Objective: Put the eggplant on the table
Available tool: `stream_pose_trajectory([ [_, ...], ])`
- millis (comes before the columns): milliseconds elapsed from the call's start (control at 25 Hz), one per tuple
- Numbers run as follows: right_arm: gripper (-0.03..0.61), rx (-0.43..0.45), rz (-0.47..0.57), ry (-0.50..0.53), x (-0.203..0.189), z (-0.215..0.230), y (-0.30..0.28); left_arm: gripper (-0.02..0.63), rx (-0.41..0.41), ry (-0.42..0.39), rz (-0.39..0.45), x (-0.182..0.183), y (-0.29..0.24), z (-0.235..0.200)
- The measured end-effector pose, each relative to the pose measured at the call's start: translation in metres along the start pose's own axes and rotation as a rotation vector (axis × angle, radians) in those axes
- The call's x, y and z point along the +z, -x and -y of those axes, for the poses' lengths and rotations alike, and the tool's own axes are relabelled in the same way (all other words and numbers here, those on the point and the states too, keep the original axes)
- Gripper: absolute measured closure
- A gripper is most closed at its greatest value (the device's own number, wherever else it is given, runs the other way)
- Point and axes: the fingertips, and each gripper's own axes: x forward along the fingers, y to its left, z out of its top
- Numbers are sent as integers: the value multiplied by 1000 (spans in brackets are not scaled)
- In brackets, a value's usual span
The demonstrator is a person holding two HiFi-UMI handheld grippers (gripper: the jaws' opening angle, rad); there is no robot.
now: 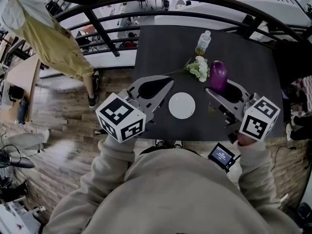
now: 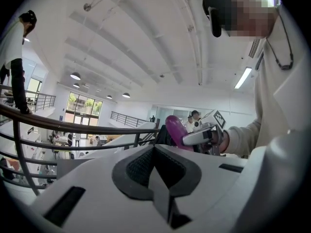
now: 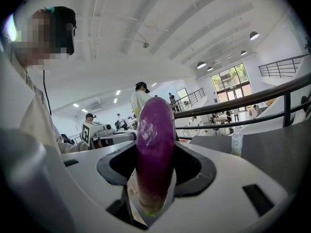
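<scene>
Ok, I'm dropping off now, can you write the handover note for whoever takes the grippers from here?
Left gripper: shut, empty, over the table's near left corner.
Right gripper: shut on the eggplant, held over the table beside the flowers.
Plate and bottle stand on the table.
Done: eggplant is in the grip.
Left: lower it onto a bare part of the table and release.

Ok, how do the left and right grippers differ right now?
The left gripper's jaws are closed together on nothing; the right gripper's jaws stand apart, clamped on the eggplant, which sticks up between them. The left gripper is left of the white plate, the right gripper right of it, near the flowers. Both point out over the dark table.
</scene>
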Motion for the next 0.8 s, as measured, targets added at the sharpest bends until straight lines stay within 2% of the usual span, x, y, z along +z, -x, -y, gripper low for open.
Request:
stream_pose_trajectory([
  [360, 356, 6, -51, -28, -15, 14, -6, 607, 14, 61, -24, -24, -8, -2],
  [800, 356, -15, -111, -92, -53, 33, -31, 607, 33, 143, -62, -65, 0, -17],
])
